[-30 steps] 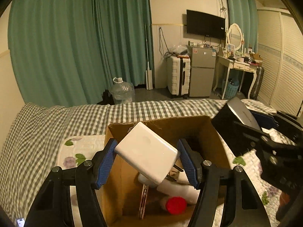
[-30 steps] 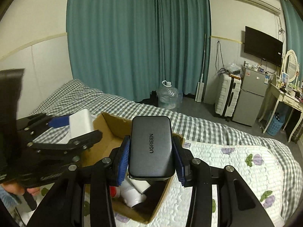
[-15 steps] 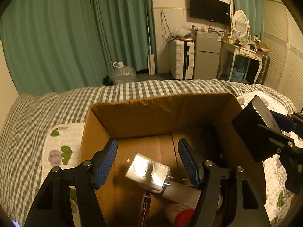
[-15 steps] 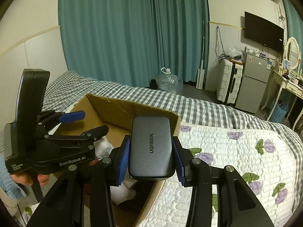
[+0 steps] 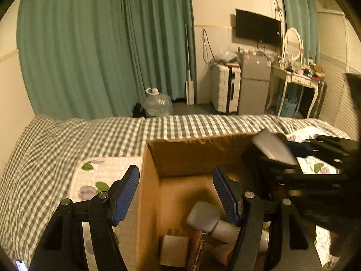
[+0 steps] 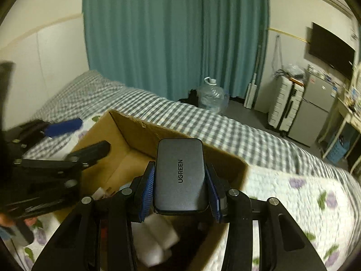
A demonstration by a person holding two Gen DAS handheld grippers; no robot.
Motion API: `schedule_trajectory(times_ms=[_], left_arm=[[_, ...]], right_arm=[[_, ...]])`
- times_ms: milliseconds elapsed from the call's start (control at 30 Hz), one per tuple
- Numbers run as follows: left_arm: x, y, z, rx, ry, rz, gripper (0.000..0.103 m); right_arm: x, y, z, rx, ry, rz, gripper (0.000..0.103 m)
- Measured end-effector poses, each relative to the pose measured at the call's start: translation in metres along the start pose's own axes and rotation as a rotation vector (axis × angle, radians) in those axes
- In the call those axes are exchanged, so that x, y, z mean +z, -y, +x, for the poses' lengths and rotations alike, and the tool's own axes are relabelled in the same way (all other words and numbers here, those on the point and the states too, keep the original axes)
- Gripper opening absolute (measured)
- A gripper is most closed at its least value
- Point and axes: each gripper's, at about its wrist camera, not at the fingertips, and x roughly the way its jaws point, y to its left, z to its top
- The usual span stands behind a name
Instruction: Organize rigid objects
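While the left tool hangs with its pads spread apart and nothing between them, the right tool is clamped on a grey charger, held upright above the near rim of the box. The box sits on the bed, and several white items already lie in its bottom; their exact kinds are hard to make out in the dim interior. Judgement: the step in hand is depositing the charger, the left side having nothing to add. The next move calls for carrying the charger forward past the rim, lowering it inside clear of the left tool, then parting the pads over a free patch of the floor.
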Motion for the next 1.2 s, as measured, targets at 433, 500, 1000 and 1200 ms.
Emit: schedule_trajectory(times_ms=[433,500,1000,1200], left_arm=[[0.004,-0.015,-0.028,0.036,0.036,-0.042,0.072],[0.009,-0.016,-0.046,0.042,0.059,-0.045,0.072],[0.03,-0.015,-0.238,0.045,0.365,-0.019,0.079],[0.019,-0.014,-0.28,0.052,0.463,0.006,0.08]], right_arm=[[-0.02,0.002,-0.02,-0.12,0.049,0.068,0.079],[-0.021,0.003,-0.039,-0.129,0.068,0.086,0.079],[-0.013,-0.042,-0.251,-0.264,0.329,0.128,0.103],[-0.028,-0.063,-0.289,-0.3,0.371,0.129,0.103]])
